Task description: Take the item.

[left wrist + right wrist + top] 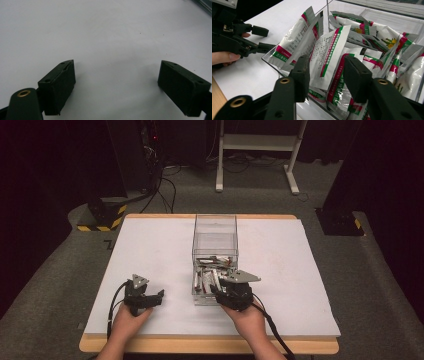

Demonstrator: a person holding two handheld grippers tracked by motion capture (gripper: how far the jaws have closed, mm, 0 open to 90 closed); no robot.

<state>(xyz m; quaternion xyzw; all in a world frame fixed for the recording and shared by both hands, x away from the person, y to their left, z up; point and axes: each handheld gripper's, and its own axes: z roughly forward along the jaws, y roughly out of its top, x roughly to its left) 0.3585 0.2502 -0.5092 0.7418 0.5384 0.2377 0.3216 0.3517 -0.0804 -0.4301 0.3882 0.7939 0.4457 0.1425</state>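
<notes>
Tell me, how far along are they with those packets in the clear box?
Barely started, by the look of it. Nothing looks done: the white table around the clear box carries no packets. In hand: the right gripper has its jaws open on either side of a packet at the box's near end. The left gripper waits open over bare table. What's left is presumably the whole pile.

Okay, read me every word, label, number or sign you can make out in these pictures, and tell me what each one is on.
No text can be read for certain.
Sachets in the clear box: dense printed lines on the white faces, too small and blurred to read.
Green bands on the sachets: white lettering, too blurred to quote.
Grey floor left of the white table: a dark mark, not legible.
Hand-held grippers: no lettering seen.
</notes>
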